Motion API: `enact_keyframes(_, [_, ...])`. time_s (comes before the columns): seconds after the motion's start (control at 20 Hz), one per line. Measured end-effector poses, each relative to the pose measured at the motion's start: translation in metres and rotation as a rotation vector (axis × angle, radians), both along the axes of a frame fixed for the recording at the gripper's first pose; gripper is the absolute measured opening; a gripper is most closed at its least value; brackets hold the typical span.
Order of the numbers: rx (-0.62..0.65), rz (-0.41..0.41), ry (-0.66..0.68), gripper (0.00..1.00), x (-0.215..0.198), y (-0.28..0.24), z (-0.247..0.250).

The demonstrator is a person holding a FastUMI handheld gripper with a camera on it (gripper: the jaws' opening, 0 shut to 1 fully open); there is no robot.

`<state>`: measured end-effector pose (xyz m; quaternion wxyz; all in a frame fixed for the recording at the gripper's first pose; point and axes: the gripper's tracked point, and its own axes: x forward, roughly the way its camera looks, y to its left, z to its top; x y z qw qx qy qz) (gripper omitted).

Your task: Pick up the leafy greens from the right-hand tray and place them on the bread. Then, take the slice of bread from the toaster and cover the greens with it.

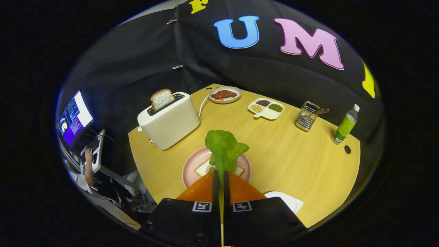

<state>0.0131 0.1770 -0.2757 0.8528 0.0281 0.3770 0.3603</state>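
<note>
Claw (219, 176): fingers pinched narrow on the greens' stem.
Greens (224, 149): upright, long axis along the fingers, leaf tip forward, above the pink plate.
Pink plate (192, 164): bread slice (202, 168).
Toaster (169, 120): bread (162, 98) standing in slot.
Divided tray (267, 108): beans, seeds.
Far plate (224, 95): meat.

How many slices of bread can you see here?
2: one bread slice stands in the toaster; another bread slice lies on the pink plate, partly behind the greens held in the gripper.
</note>
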Motion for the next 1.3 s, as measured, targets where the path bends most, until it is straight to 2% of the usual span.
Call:
enact_keyframes(0.3, [-0.007,0.049,0.051,0.08,0.004,0.045,-0.016])
enact_keyframes(0.5, [-0.072,0.009,0.055,0.08,0.018,0.047,-0.04])
enact_keyframes(0.7, [-0.141,-0.046,0.023,0.89,0.026,0.045,-0.051])
enact_keyframes(0.75, [-0.141,-0.053,0.006,0.96,0.026,0.045,-0.047])
enact_keyframes(1.1, [-0.029,-0.166,-0.188,0.99,0.031,0.038,0.033])
enact_keyframes(1.3, [0.03,-0.171,-0.377,0.99,0.026,0.035,0.105])
